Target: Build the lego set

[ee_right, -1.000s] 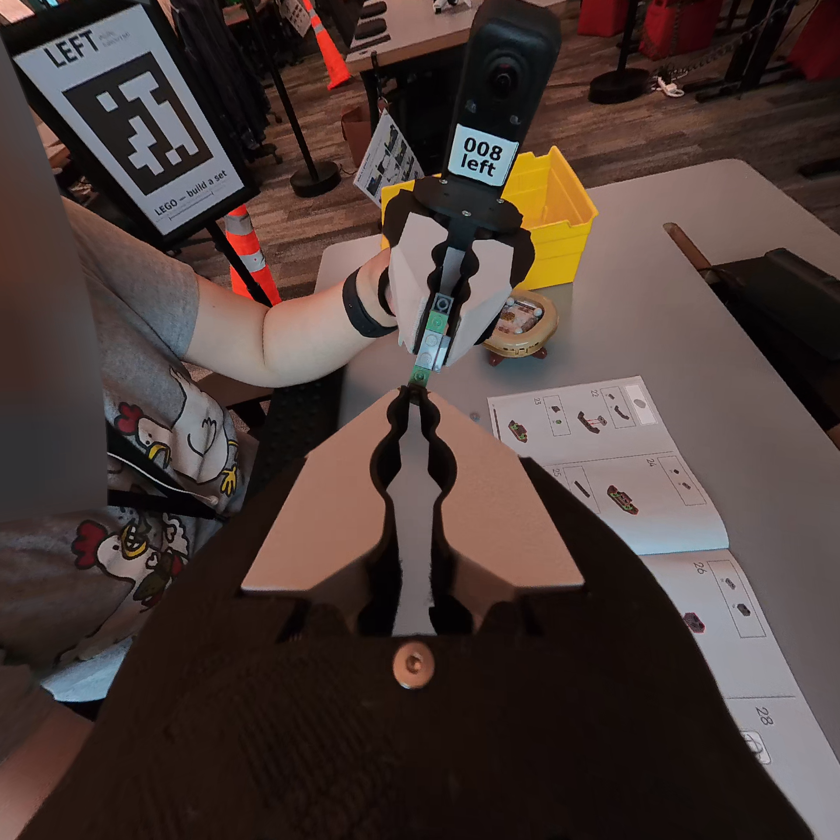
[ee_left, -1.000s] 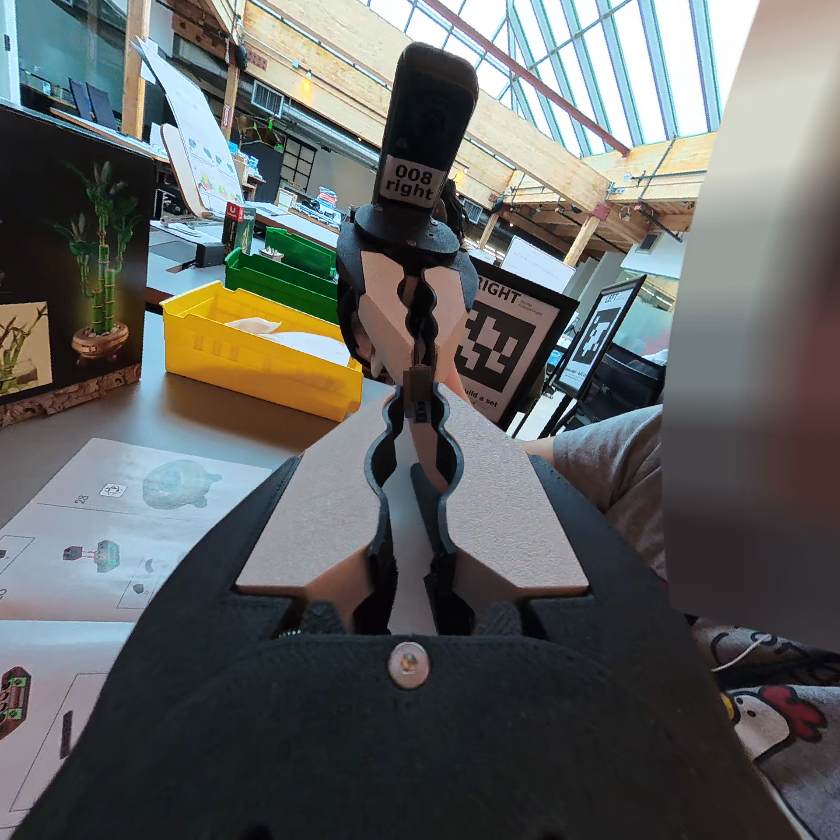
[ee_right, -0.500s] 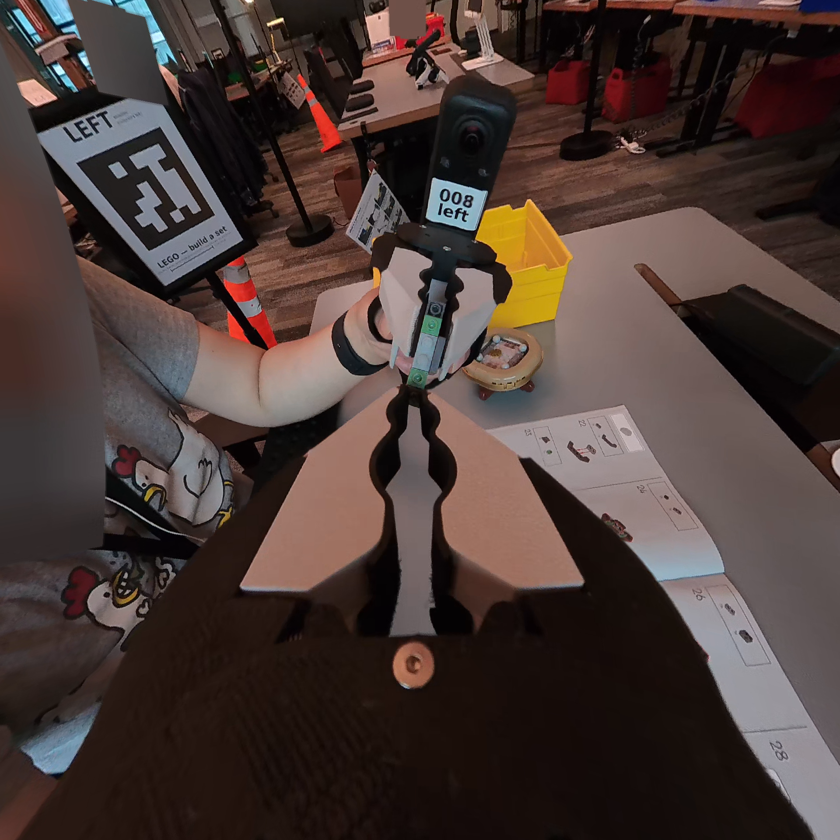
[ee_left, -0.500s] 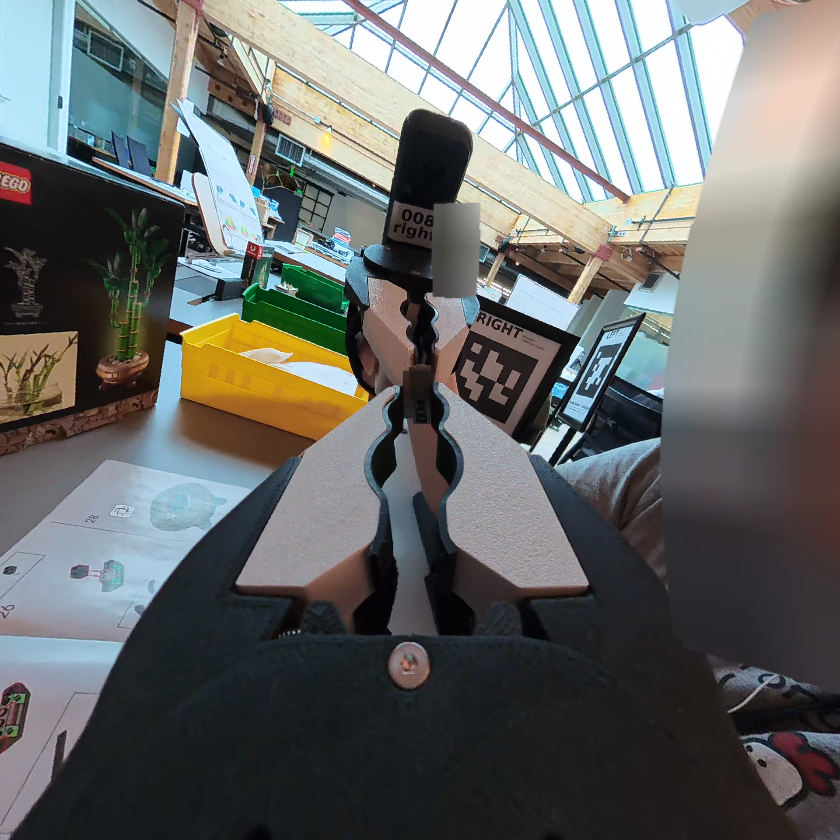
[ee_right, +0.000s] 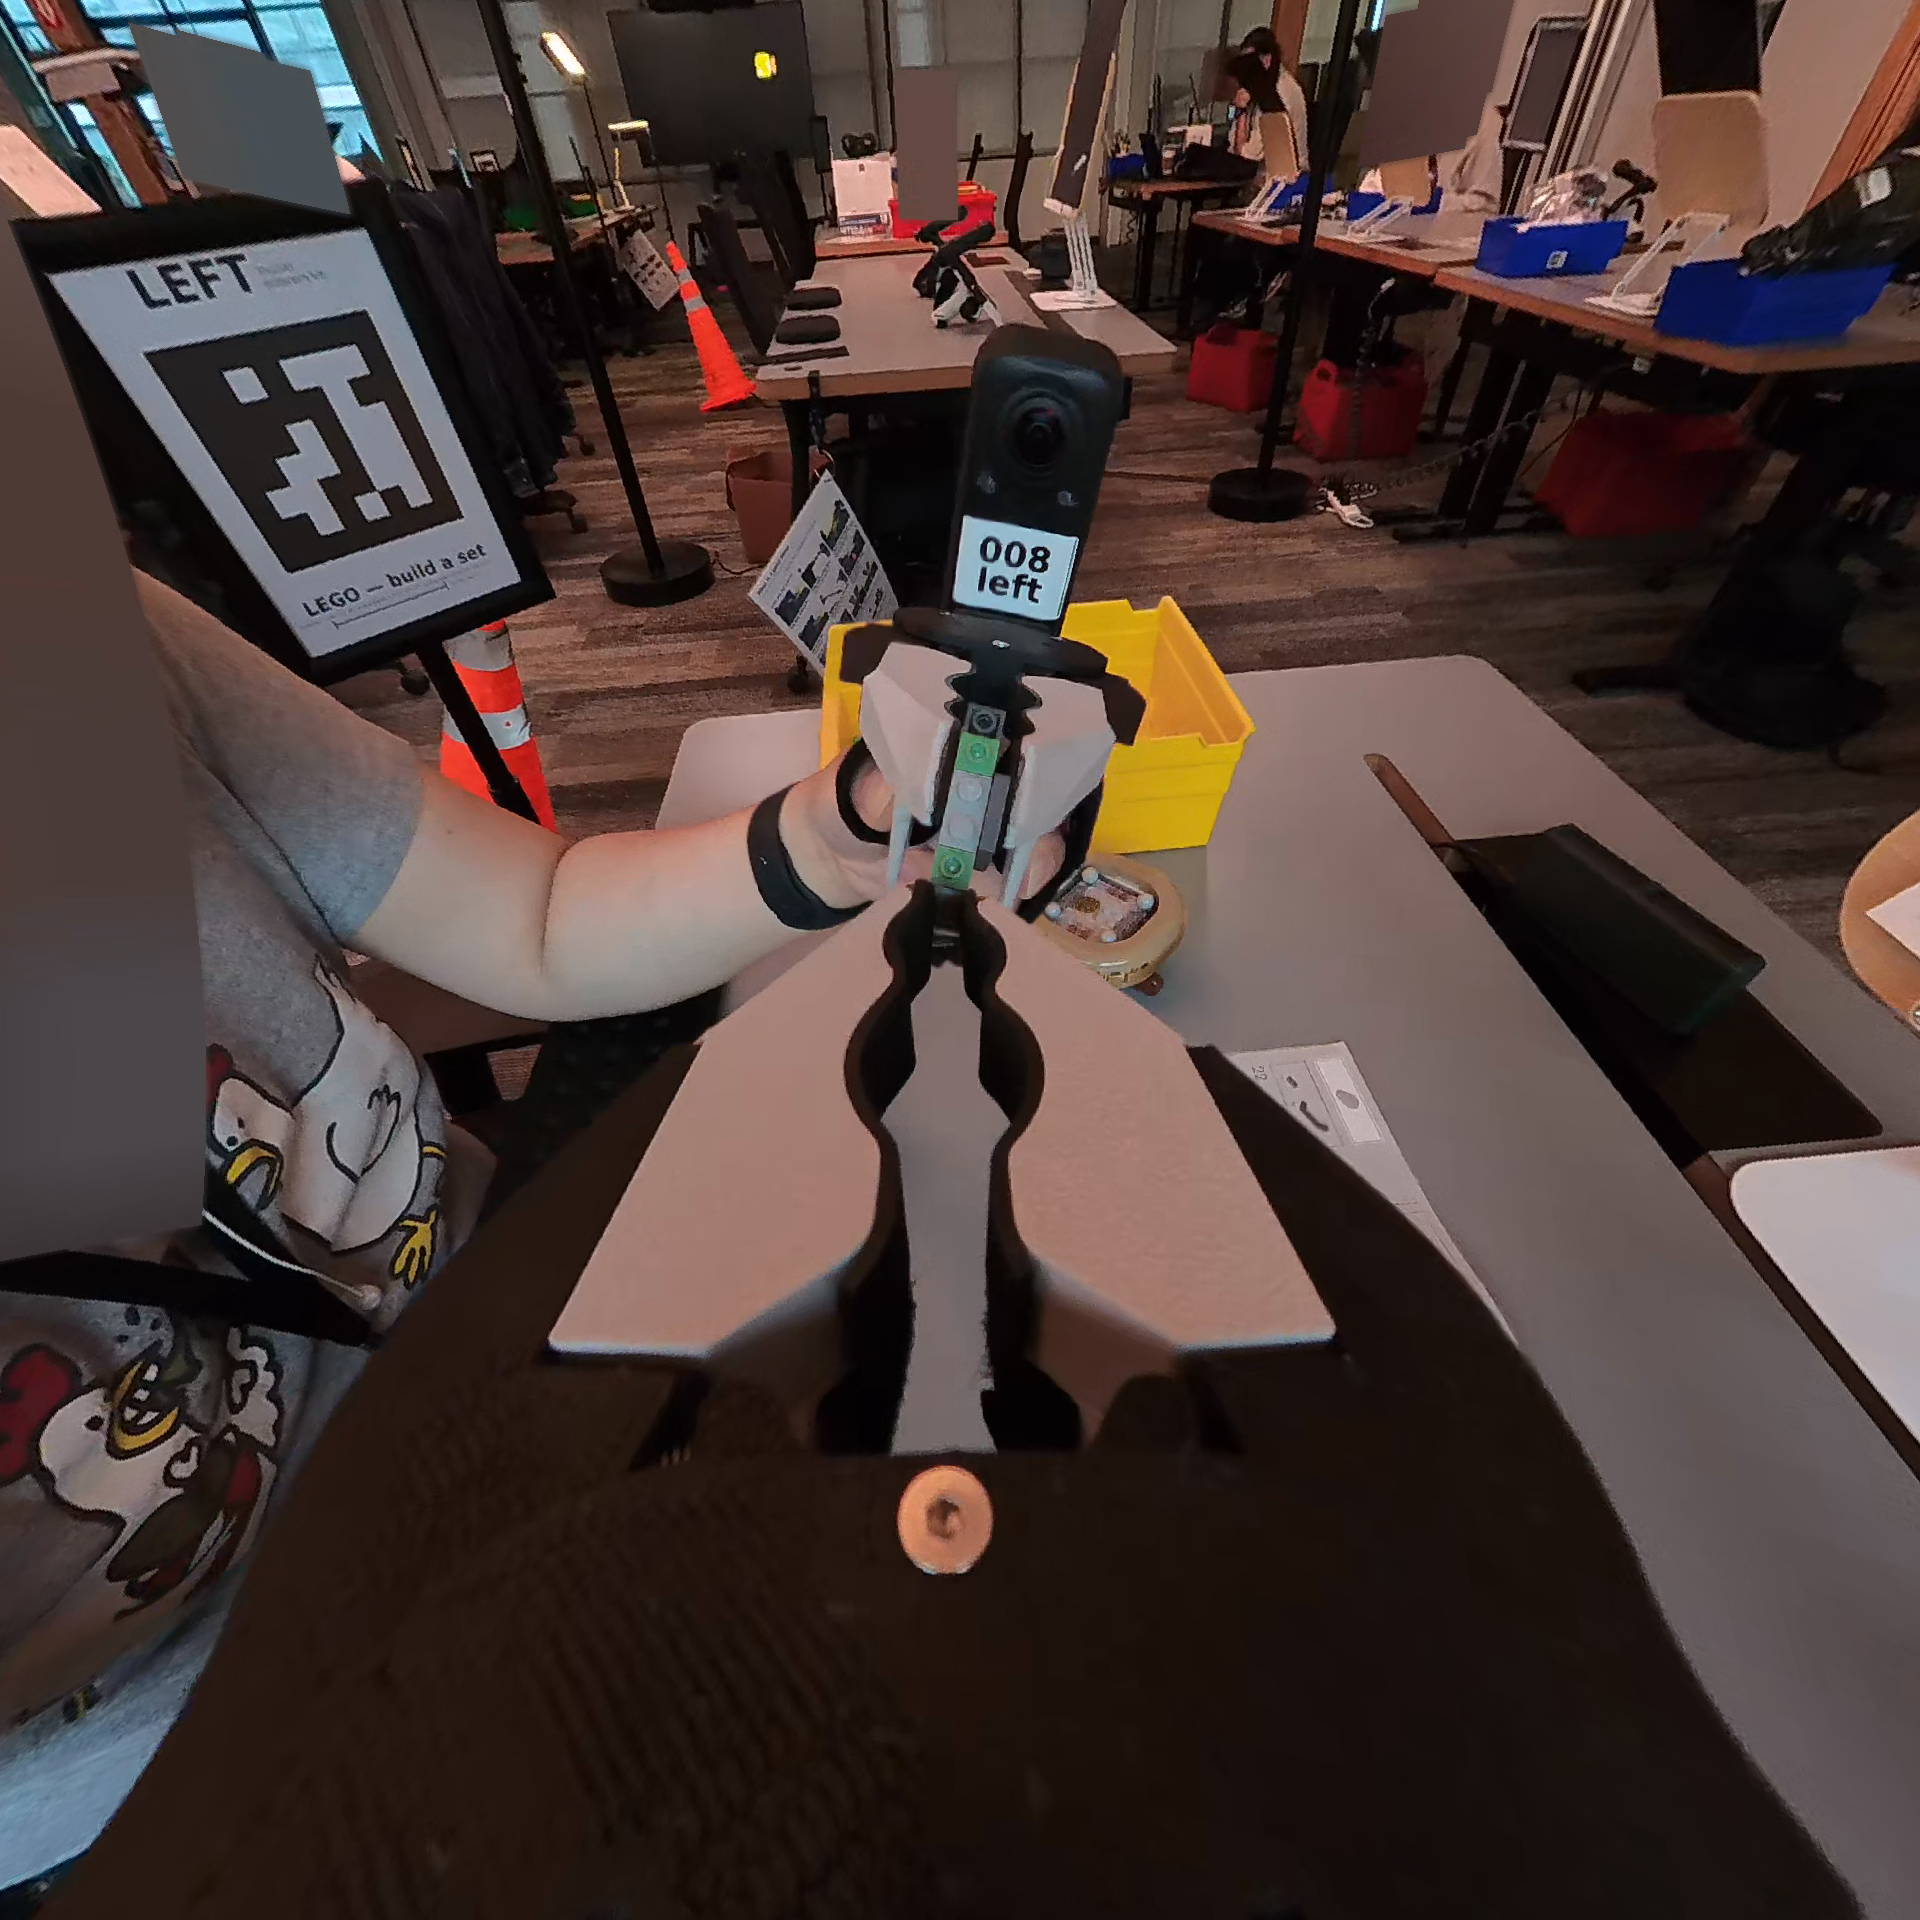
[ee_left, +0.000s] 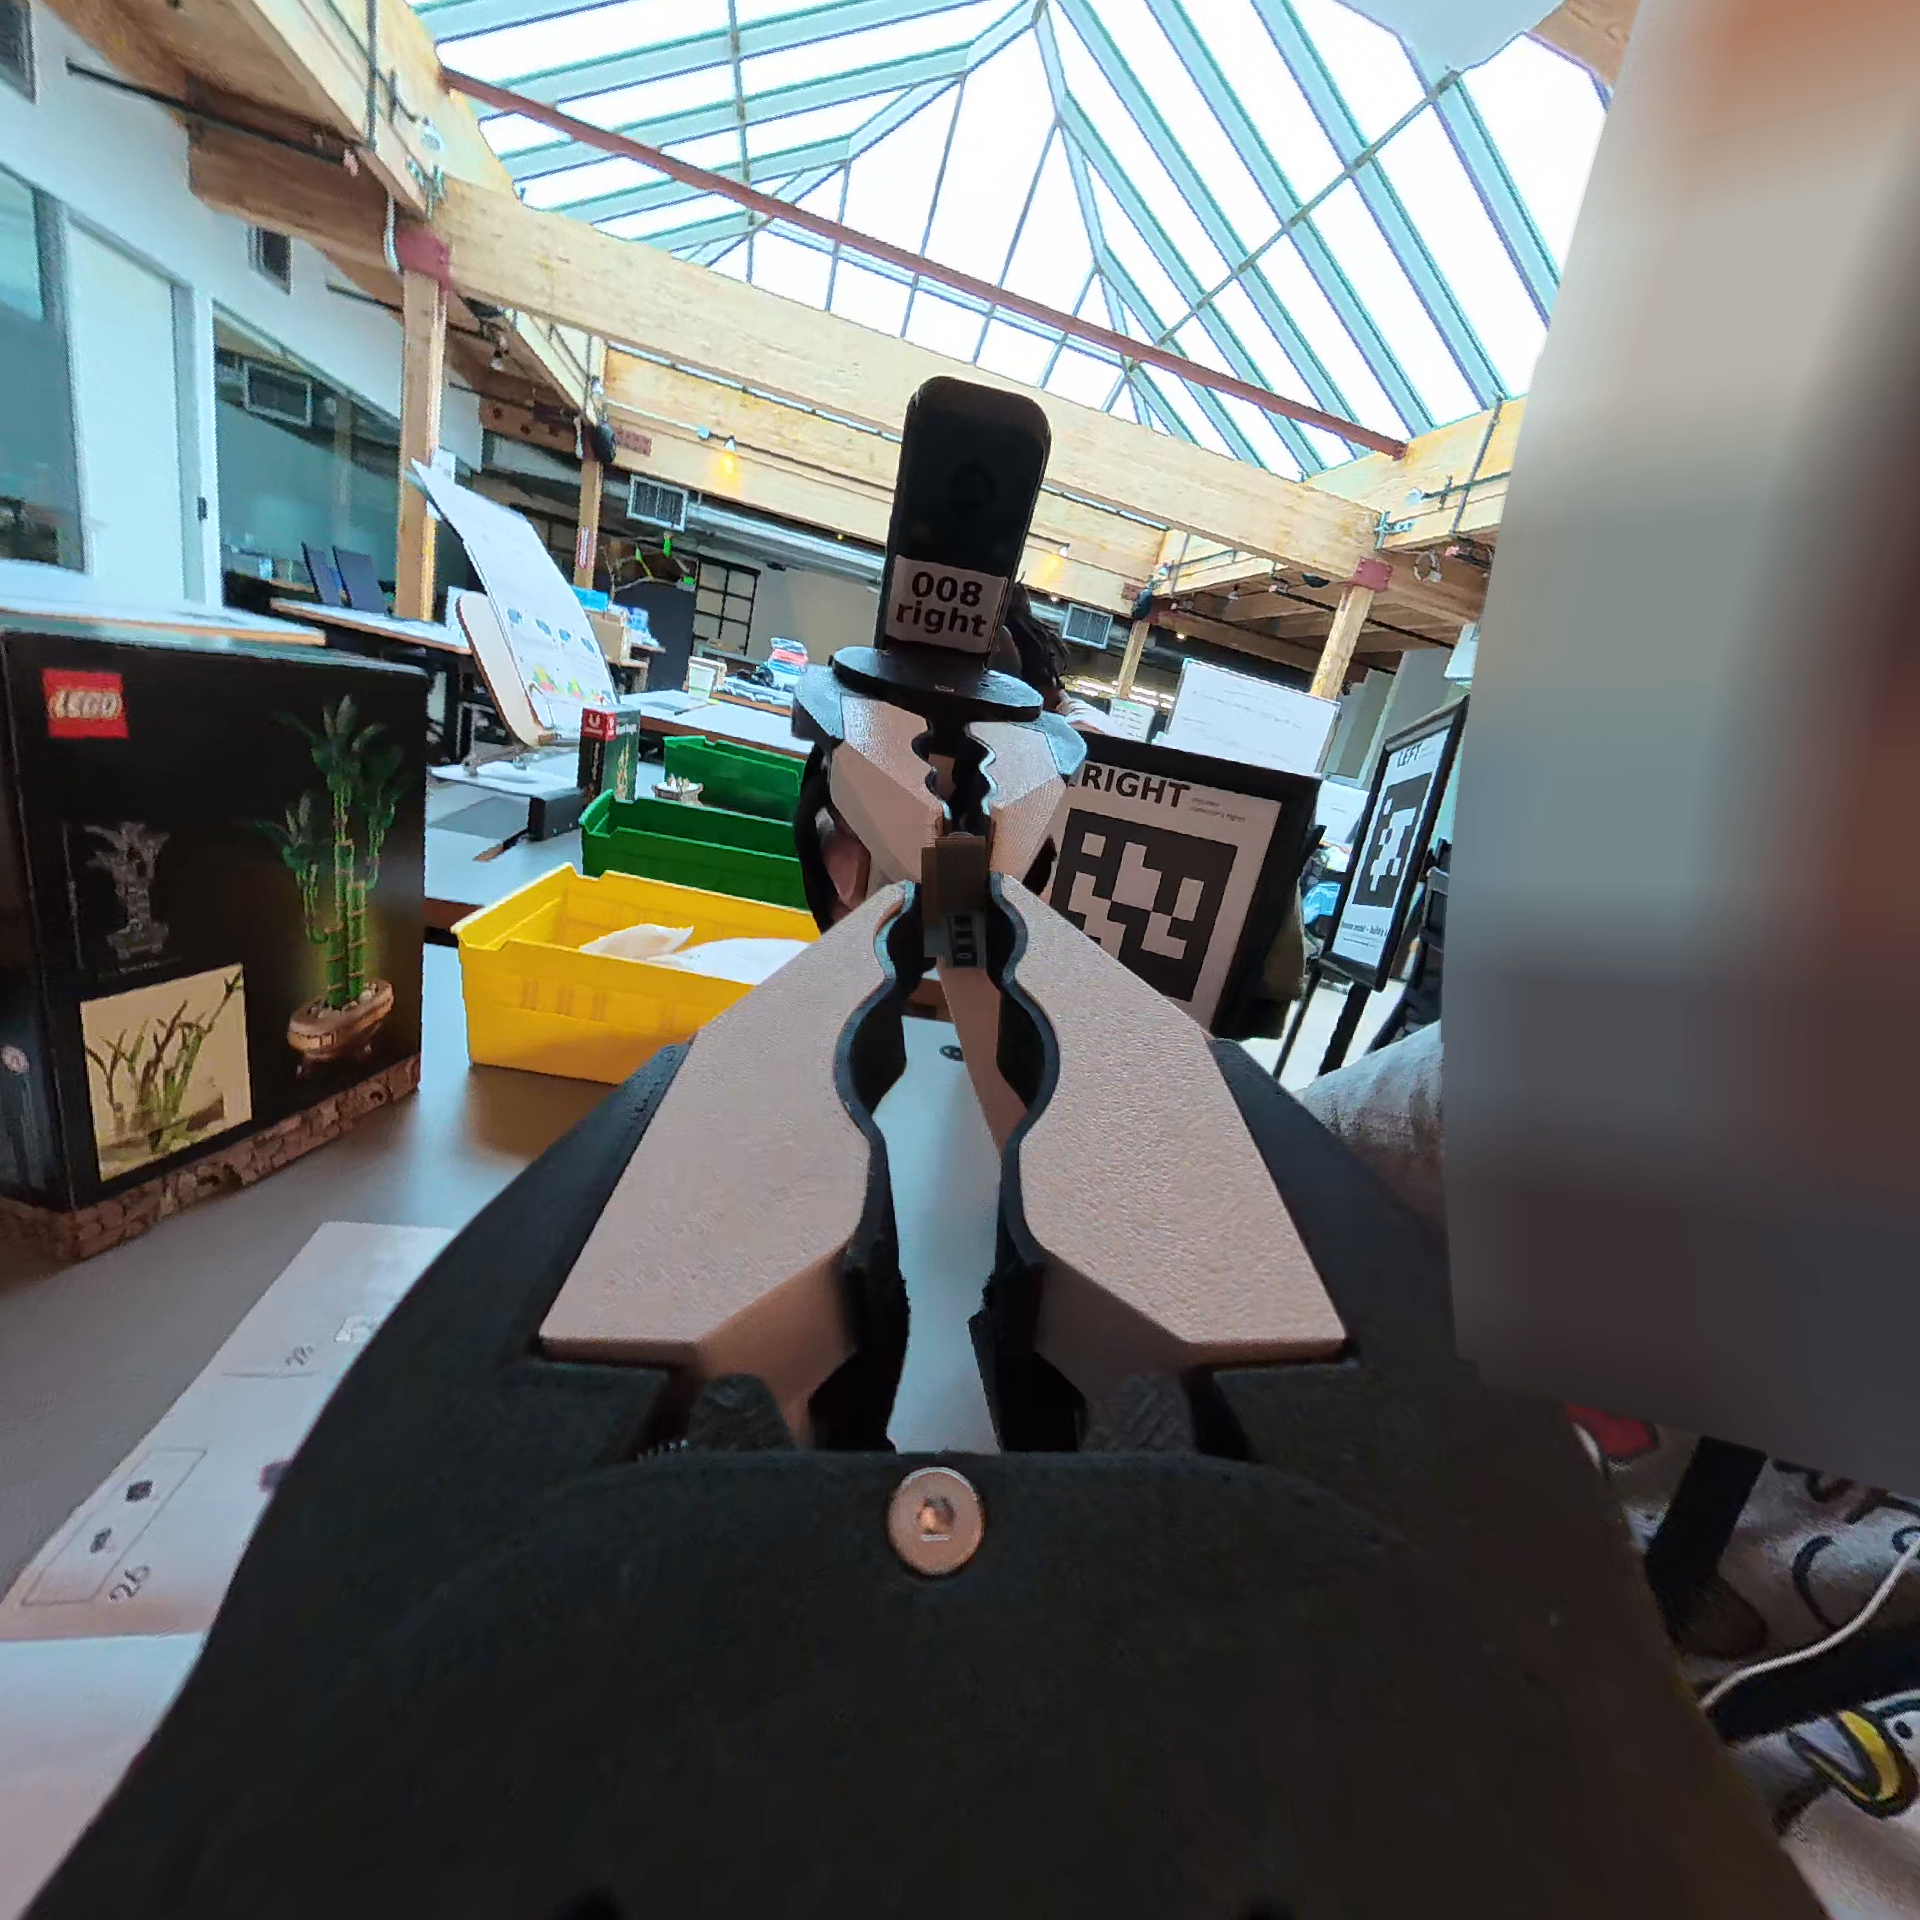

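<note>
Now both grippers sit higher above the grey table [ee_right: 1403, 935] than a second ago: the open white instruction booklet [ee_left: 218, 1423], which filled the lower left of the left wrist view, has slid toward the edge, and more of the glass roof shows. The black set box with bamboo pictures [ee_left: 208, 914] has come fully into view.

The left gripper [ee_left: 951, 904] is closed on a thin strip of grey and green lego plates [ee_right: 966, 805], which lies lengthwise between its fingers and pokes out past their tips. The right gripper [ee_right: 943, 920], facing it tip to tip, pinches the strip's near end, jaws narrow; the grippers stood the same way before.

The round tan pot base of the lego model [ee_right: 1107, 920] stands on the table just behind the left gripper, near the yellow plastic bin [ee_right: 1174, 727].

Writing shows on a white sticker on each gripper's camera, on a red logo patch on the box, and on two framed signs with black-and-white square markers [ee_left: 1153, 883] [ee_right: 301, 447].
</note>
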Demonstrator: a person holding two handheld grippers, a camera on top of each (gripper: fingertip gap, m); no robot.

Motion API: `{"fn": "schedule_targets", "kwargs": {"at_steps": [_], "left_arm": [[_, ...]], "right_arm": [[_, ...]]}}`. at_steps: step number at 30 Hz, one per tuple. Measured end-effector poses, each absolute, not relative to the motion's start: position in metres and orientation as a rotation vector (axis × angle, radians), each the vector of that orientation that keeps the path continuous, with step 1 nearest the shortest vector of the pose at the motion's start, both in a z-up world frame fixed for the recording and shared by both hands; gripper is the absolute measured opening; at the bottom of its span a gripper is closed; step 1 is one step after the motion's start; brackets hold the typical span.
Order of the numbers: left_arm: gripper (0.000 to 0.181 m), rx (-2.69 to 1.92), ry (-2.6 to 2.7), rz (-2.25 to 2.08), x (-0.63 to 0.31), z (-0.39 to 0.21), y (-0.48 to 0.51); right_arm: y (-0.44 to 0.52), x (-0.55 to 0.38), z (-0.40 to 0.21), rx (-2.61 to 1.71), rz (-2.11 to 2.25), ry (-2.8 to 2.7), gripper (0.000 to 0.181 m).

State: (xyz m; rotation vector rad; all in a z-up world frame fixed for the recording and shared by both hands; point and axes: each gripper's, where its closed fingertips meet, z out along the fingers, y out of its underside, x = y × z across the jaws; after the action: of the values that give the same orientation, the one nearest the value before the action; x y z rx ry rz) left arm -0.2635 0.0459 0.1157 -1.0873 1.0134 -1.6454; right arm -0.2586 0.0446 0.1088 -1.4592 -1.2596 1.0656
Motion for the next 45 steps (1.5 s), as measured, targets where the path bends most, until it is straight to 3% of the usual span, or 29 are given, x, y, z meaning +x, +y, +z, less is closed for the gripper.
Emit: {"fn": "schedule_targets", "kwargs": {"at_steps": [1, 45], "left_arm": [[0.009, -1.067, 1.017, -1.639, -0.264, 0.118, 0.044], [0.008, -0.676, 0.720, -1.695, -0.393, 0.224, 0.017]], "right_arm": [[0.043, -0.259, 0.111, -1.452, 1.057, -1.260, 0.003], [0.017, -0.384, 0.219, -1.597, 0.676, -1.584, 0.005]]}}
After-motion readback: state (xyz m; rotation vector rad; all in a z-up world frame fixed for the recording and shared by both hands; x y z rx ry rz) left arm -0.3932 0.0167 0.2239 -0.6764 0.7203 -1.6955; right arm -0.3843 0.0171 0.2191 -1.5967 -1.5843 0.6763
